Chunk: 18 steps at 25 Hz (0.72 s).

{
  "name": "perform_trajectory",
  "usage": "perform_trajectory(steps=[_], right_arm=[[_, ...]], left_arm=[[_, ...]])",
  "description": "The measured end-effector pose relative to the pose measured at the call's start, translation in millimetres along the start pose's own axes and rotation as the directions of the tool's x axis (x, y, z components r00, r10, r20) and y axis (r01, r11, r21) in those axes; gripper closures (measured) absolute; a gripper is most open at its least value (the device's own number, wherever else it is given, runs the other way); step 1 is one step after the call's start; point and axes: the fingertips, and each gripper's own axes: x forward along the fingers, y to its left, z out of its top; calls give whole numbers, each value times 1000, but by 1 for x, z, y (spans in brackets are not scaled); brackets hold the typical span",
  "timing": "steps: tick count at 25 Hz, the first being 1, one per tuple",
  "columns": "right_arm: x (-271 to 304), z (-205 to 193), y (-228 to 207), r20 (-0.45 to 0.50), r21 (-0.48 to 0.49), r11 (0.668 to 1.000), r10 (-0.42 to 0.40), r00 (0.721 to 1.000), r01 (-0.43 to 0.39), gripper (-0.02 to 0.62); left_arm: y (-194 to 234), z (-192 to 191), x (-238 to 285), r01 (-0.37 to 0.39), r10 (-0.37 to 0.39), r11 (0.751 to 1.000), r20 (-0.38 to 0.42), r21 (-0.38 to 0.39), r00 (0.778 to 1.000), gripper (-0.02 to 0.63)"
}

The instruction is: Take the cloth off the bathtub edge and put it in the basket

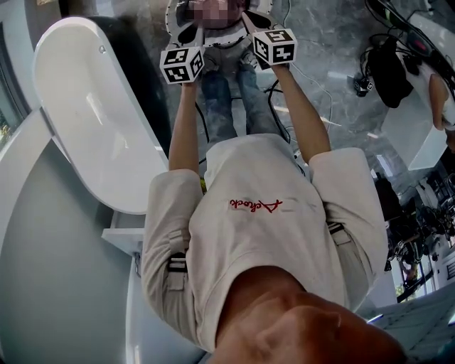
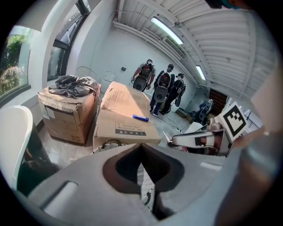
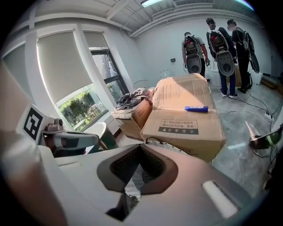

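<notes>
Jaws of the left gripper (image 2: 142,146) are closed tip to tip with nothing pinched; only mesh of the basket (image 1: 173,15) shows through the hollow behind the tips. The right gripper (image 3: 141,148) is the same, closed and empty. Both sit side by side, angled down, with the basket just below and ahead, centred between them. The bathtub (image 1: 92,121) lies off to the left, nearer the left gripper, and its edge is bare. No cloth is visible. It is likely already in the basket, whose inside is masked.
</notes>
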Motion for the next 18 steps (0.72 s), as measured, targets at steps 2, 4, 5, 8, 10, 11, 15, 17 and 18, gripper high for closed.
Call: perform_trajectory(steps=[2,4,5,8,10,11,15,17,18], right_arm=[[-11,9,4,17,-17,1000,0,1000,1,589],[-21,19,7,43,-38,999,-2,999,3,589],[-27,25,9,57,-47,999,0,998,3,589],[-48,45,11,111,-62,998,-1,994,8,589],[-62,59,14,147,-81,997,-9,989,21,589],[-69,67,16,164,-92,995,-12,986,28,589],[-94,101,21,236,-126,991,-18,972,49,589],[-106,121,26,272,-141,988,-20,962,60,589],[-112,131,29,290,-148,987,-19,957,65,589]], left_arm=[[-7,9,-7,0,0,1000,17,9,1000,604],[-12,19,-14,-1,0,1000,37,20,999,604],[-15,25,-17,-2,1,1000,48,23,999,604],[-25,45,-28,-1,-2,1000,90,31,996,606],[-30,61,-39,-7,0,998,116,55,993,606],[-33,69,-44,-11,2,997,129,71,992,606],[-44,102,-62,-17,-5,992,179,123,984,606],[-49,121,-71,-21,-10,989,204,148,979,606],[-52,131,-77,-24,-12,987,219,161,976,606]])
